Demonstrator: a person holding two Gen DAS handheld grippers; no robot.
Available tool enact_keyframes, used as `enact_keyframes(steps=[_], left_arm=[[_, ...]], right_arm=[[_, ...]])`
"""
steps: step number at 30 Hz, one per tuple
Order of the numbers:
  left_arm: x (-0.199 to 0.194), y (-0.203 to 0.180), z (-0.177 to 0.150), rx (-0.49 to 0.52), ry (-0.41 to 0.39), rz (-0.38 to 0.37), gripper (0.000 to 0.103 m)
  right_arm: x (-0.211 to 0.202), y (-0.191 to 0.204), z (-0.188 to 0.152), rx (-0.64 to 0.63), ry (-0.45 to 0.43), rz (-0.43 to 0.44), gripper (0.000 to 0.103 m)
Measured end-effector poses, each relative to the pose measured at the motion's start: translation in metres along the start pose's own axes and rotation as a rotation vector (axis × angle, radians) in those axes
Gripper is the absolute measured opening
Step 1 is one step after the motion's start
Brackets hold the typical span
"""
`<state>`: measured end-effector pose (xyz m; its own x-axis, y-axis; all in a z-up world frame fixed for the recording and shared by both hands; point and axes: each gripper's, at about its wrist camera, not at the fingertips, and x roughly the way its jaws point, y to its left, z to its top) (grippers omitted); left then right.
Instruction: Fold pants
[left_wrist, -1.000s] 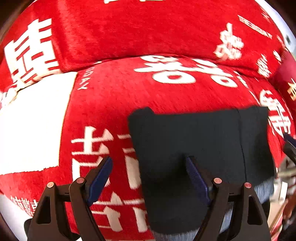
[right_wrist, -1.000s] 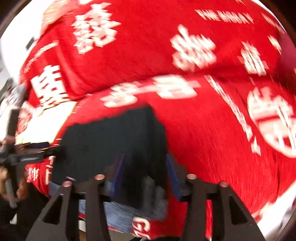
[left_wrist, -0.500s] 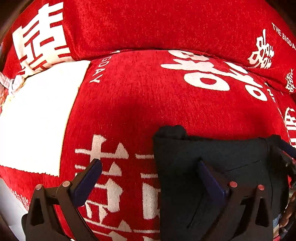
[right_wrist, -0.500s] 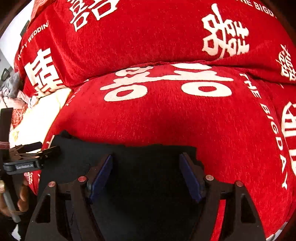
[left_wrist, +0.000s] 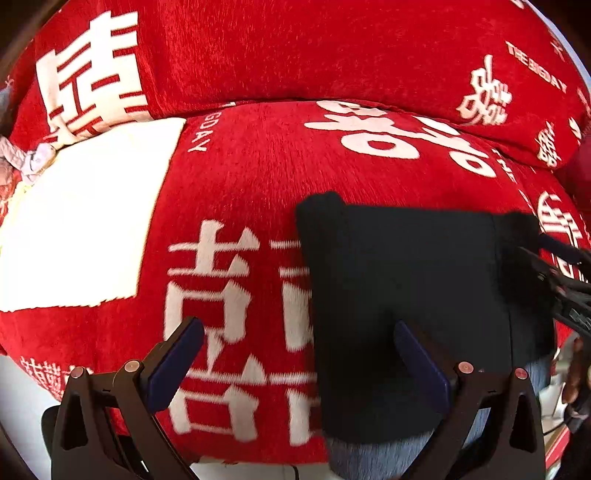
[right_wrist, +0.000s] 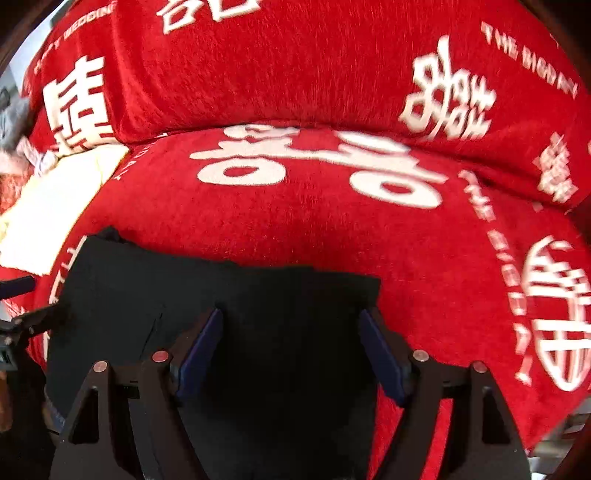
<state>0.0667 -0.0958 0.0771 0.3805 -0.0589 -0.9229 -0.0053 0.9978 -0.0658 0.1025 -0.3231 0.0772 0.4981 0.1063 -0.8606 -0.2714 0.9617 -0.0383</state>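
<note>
I see open red cushion (left_wrist: 236, 192) left of and beyond folded black pants (left_wrist: 406, 295); free passage there. Back cushion (left_wrist: 295, 51) rises as wall behind. White cloth (left_wrist: 81, 221) lies flat at far left. Other gripper (left_wrist: 561, 280) crowds pants' right edge.

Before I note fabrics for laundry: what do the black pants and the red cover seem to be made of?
Pants: a matte black cloth, probably a cotton-like knit; no sheen, soft rounded folded edges, weave too dark to read.
Cover: a plush chenille or velvet-like fabric, it seems; fuzzy pile that catches light, with white characters that look woven in.
</note>
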Motion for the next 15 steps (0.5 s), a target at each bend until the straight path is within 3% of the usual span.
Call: enact_keyframes(steps=[3, 8, 12, 15], left_arm=[[-0.010, 0.000, -0.017, 0.017, -0.009, -0.004, 0.103], [-0.007, -0.008, -0.040, 0.058, -0.003, -0.005, 0.103], [0.002, -0.013, -0.047, 0.079, -0.009, 0.000, 0.103], [0.001, -0.010, -0.049, 0.063, -0.009, -0.015, 0.103]], right_arm=[[-0.039, 0.027, -0.032, -0.055, -0.056, -0.002, 0.081], [-0.049, 0.048, -0.083, -0.112, -0.020, -0.023, 0.082], [-0.027, 0.022, -0.103, -0.037, 0.055, -0.073, 0.084], [-0.027, -0.002, -0.109, 0.067, 0.077, -0.038, 0.090]])
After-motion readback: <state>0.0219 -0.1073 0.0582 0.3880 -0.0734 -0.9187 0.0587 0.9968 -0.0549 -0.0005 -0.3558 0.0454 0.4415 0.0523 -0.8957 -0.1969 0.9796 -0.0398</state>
